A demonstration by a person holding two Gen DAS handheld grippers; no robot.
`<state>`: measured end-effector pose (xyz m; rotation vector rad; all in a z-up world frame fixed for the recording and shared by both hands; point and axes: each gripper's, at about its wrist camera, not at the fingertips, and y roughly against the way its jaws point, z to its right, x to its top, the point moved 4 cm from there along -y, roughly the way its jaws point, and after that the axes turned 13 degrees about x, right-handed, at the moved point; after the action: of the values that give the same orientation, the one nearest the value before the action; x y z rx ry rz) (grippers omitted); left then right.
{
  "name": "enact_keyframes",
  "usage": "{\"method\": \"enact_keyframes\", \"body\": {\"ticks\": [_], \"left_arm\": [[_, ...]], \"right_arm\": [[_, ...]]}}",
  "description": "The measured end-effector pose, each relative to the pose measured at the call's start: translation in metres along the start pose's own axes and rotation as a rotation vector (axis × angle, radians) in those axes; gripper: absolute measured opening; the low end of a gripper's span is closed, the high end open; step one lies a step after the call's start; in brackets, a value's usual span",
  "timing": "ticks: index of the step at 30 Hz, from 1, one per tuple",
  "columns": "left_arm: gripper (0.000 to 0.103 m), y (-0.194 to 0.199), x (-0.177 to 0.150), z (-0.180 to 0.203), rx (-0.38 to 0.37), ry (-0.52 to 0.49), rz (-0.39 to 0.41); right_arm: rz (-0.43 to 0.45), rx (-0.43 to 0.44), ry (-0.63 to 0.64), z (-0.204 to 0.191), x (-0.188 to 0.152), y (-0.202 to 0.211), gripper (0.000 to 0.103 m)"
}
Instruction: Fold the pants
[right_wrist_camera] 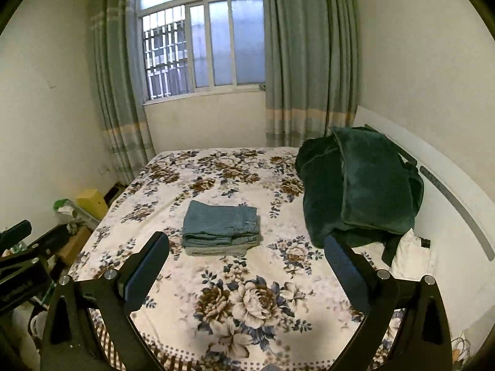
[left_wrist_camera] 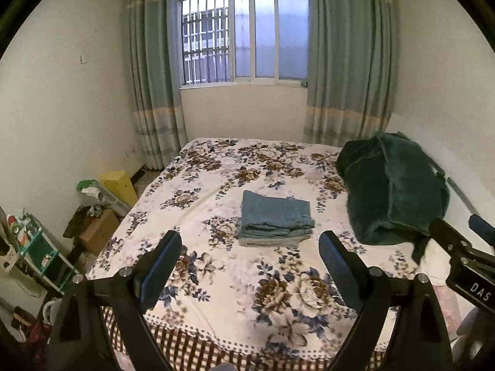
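Note:
Blue denim pants [left_wrist_camera: 275, 218] lie folded in a neat rectangular stack in the middle of the floral bedspread [left_wrist_camera: 216, 266]; they also show in the right wrist view [right_wrist_camera: 221, 227]. My left gripper [left_wrist_camera: 250, 241] is open and empty, held above the near part of the bed, short of the pants. My right gripper [right_wrist_camera: 246, 242] is open and empty, also held back over the near part of the bed [right_wrist_camera: 247, 278]. The right gripper shows at the right edge of the left wrist view [left_wrist_camera: 464, 247], and the left gripper at the left edge of the right wrist view [right_wrist_camera: 21, 247].
A dark green plush blanket [left_wrist_camera: 393, 191] is piled at the bed's right side by the white headboard [right_wrist_camera: 448, 185]. Boxes, a yellow bin [left_wrist_camera: 119, 185] and clutter stand on the floor to the left. Curtains and a window are behind the bed.

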<state>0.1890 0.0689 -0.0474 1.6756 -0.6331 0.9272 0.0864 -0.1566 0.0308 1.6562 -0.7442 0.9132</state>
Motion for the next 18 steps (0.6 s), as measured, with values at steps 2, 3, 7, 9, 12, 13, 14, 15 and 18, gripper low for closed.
{"method": "enact_keyframes", "body": {"ticks": [2,3,7,9,12,13,14,15,18], "left_arm": [[0.091,0.013,-0.003,-0.002,0.007,0.005,0.005],[0.091,0.019,-0.005,-0.003,0.006,0.008,0.010],[0.091,0.036,-0.008,-0.005,0.019,0.013,0.016],[0.091,0.043,-0.011,-0.005,0.019,0.010,0.016],[0.099,0.053,-0.016,-0.005,0.016,0.008,0.011],[0.103,0.057,-0.017,-0.005,0.020,0.007,0.015],[0.103,0.062,-0.018,-0.005,0.029,0.003,0.026],[0.103,0.067,-0.019,-0.005,0.035,-0.003,0.036],[0.103,0.075,-0.019,-0.003,0.040,-0.005,0.054]], "right_arm": [[0.009,0.007,0.018,-0.005,0.003,0.022,0.102],[0.015,0.007,0.019,-0.006,0.004,0.032,0.102],[0.033,0.005,0.021,-0.005,0.008,0.059,0.102],[0.040,0.006,0.024,-0.005,0.009,0.070,0.102],[0.048,0.004,0.032,-0.005,0.009,0.080,0.103],[0.049,0.004,0.036,-0.005,0.008,0.082,0.103],[0.046,0.006,0.039,-0.005,0.008,0.084,0.103],[0.047,0.010,0.039,-0.005,0.007,0.088,0.103],[0.052,0.015,0.037,-0.002,0.007,0.093,0.103]]}}
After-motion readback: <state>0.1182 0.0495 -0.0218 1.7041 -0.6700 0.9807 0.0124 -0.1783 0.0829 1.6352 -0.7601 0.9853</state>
